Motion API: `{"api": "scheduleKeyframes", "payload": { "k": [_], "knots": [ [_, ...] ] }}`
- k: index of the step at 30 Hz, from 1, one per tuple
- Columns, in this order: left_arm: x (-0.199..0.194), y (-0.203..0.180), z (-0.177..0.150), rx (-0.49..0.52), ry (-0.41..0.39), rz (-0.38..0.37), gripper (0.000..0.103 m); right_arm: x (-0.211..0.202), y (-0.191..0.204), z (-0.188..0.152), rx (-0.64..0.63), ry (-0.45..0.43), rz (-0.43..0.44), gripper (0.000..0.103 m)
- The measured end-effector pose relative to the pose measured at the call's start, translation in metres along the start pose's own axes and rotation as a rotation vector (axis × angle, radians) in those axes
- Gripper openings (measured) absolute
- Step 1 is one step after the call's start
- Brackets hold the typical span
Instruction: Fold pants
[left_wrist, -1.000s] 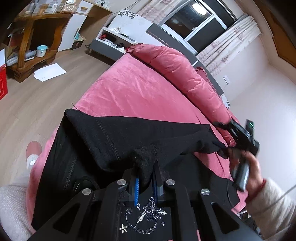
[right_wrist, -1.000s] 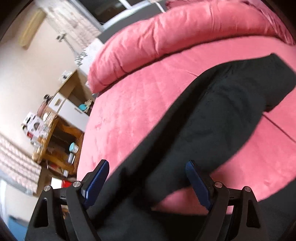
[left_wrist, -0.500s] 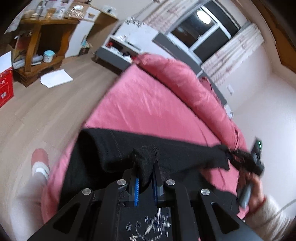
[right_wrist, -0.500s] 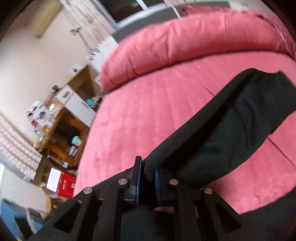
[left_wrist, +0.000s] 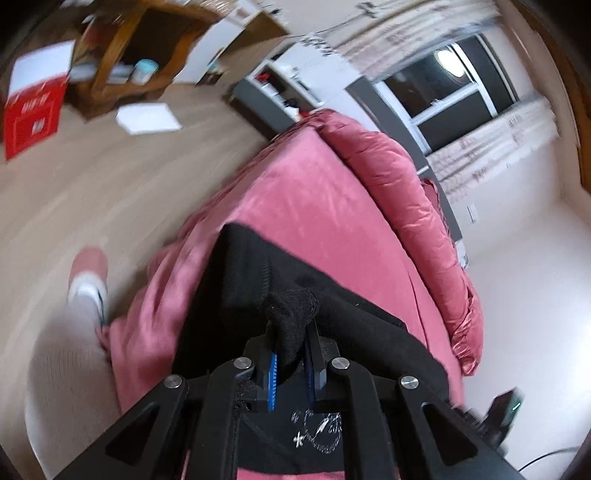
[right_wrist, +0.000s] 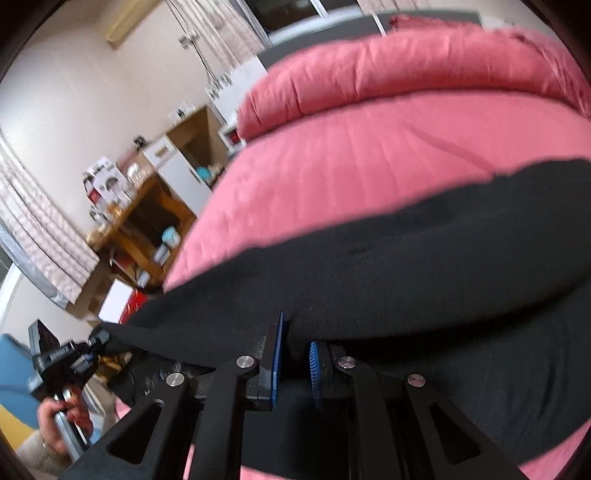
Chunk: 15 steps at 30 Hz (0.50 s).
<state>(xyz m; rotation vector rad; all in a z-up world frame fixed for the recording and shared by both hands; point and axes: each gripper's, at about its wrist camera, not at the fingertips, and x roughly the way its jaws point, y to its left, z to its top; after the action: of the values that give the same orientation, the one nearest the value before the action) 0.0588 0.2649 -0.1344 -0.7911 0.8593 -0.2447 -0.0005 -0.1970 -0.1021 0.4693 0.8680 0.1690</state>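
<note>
Black pants (left_wrist: 258, 280) lie across the pink bed (left_wrist: 314, 192), with a white embroidered motif (left_wrist: 317, 432) on the part just under my left gripper. My left gripper (left_wrist: 291, 343) is shut on a bunched fold of the black cloth. In the right wrist view the pants (right_wrist: 406, 277) stretch as a wide dark band over the bed (right_wrist: 369, 166). My right gripper (right_wrist: 295, 336) is shut on their near edge. The left gripper (right_wrist: 70, 362), held in a hand, shows at the far left with the cloth pulled taut to it. The right gripper (left_wrist: 502, 410) is a blur at the lower right.
A rolled pink duvet (left_wrist: 406, 206) lies along the far side of the bed. On the wooden floor are a white sheet of paper (left_wrist: 147, 118), a red box (left_wrist: 33, 114) and a wooden shelf unit (left_wrist: 129, 55). A person's foot in a pink slipper (left_wrist: 88, 273) stands beside the bed.
My right gripper, wide open around the pant leg a second ago, has shut on the cloth. Both grippers have swept sideways and rolled, drawing the pants taut between them.
</note>
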Motion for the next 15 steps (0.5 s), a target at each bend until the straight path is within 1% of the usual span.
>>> {"api": "scheduleKeyframes", "payload": {
  "k": [2,3,5,7,9,10,11,12,13,15],
  "knots": [
    [0.003,0.003,-0.003,-0.003,0.019,0.008,0.011,0.013,-0.013,-0.016,0.018,0.066,-0.024,0.013],
    [0.005,0.003,-0.006,0.003,0.027,0.016,0.011,0.023,-0.019,-0.026,0.029,0.112,-0.034,0.013],
    [0.008,0.000,-0.008,0.022,0.041,0.036,0.011,0.035,-0.030,-0.032,0.057,0.152,-0.035,0.013],
    [0.009,-0.001,-0.007,0.029,0.047,0.042,0.012,0.039,-0.037,-0.032,0.100,0.148,-0.009,0.013],
    [0.008,0.000,-0.003,0.023,0.055,0.036,0.016,0.040,-0.037,-0.031,0.100,0.146,-0.002,0.013],
    [0.007,0.000,-0.002,0.025,0.055,0.041,0.021,0.040,-0.037,-0.032,0.096,0.144,-0.002,0.013],
    [0.004,-0.001,0.001,0.030,0.049,0.055,0.028,0.040,-0.038,-0.032,0.093,0.140,0.000,0.013],
    [0.001,-0.002,0.005,0.038,0.041,0.070,0.031,0.041,-0.038,-0.033,0.094,0.138,0.003,0.013],
    [-0.003,-0.002,0.008,0.043,0.036,0.076,0.032,0.040,-0.039,-0.033,0.102,0.137,0.008,0.013],
    [-0.018,0.001,0.018,0.038,-0.014,0.093,0.032,0.037,-0.042,-0.035,0.117,0.133,0.016,0.013]
  ]
}}
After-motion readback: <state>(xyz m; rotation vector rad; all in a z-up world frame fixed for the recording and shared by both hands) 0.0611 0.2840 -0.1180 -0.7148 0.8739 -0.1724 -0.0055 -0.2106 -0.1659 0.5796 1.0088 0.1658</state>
